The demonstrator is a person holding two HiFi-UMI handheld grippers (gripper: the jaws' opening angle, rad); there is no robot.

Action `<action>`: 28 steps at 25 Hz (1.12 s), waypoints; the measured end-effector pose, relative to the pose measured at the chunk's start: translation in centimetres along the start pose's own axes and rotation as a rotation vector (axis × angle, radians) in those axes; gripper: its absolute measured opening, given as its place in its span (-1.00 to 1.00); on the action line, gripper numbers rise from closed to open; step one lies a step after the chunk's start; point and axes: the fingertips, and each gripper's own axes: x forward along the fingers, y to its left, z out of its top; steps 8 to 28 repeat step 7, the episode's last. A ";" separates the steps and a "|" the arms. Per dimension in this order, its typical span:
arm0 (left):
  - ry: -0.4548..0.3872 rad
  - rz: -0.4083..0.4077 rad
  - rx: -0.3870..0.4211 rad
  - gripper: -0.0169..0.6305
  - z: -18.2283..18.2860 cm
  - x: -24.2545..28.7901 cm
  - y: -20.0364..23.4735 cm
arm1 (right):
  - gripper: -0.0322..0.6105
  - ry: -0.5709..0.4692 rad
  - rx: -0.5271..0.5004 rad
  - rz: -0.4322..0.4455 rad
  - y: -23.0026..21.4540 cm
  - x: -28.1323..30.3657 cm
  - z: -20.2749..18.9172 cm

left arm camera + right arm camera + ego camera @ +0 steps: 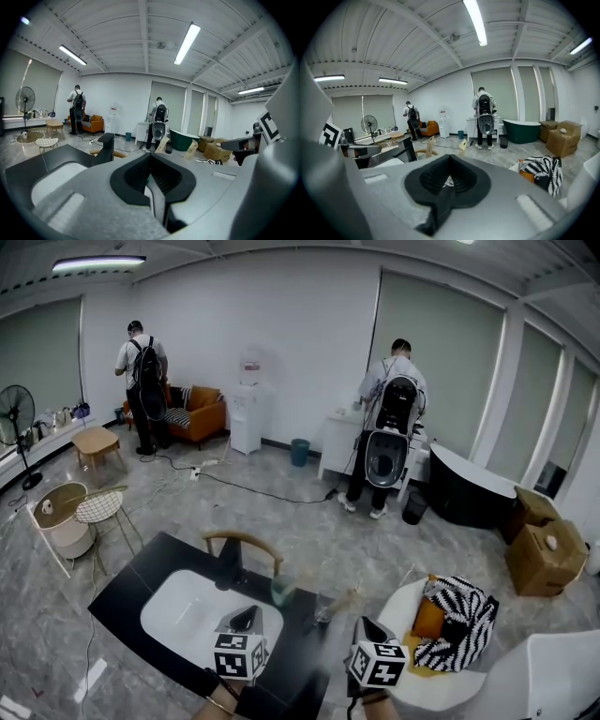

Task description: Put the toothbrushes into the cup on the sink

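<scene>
Plainly, left gripper [150, 174] fully closed, empty, right gripper [449, 180] likewise, black-and-white square-patterned marker cubes [240, 655]

Two grey hand-held grippers, each with a marker cube.
The left gripper [246, 619] and right gripper [365, 623] have smooth grey shells and black ribbed jaws. At six o'clock of each sits a white cube with black squares: left cube [241, 655], right cube [378, 664].

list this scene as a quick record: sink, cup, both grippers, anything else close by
sink: white basin set in black counter
faucet: black, behind the basin
cup: greenish, upright on the counter, right of the faucet
toothbrushes: cannot make out
left gripper: shut, over the basin's near edge
right gripper: shut, beside the left one
chair: white, right of the counter, striped cloth on it
</scene>
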 end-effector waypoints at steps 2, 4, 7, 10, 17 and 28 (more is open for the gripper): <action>0.002 -0.001 0.006 -0.92 0.3 0.2 -0.1 | -0.89 0.003 -0.001 0.005 -0.1 0.1 0.2; -0.003 -0.001 0.010 -0.92 0.6 0.4 -0.2 | -0.89 0.002 0.000 0.007 -0.2 0.1 0.4; -0.014 -0.001 0.014 -0.92 1.0 0.7 -0.2 | -0.89 -0.003 0.004 0.009 -0.3 0.3 0.4; -0.014 -0.001 0.014 -0.92 1.0 0.7 -0.2 | -0.89 -0.003 0.004 0.009 -0.3 0.3 0.4; -0.014 -0.001 0.014 -0.92 1.0 0.7 -0.2 | -0.89 -0.003 0.004 0.009 -0.3 0.3 0.4; -0.014 -0.001 0.014 -0.92 1.0 0.7 -0.2 | -0.89 -0.003 0.004 0.009 -0.3 0.3 0.4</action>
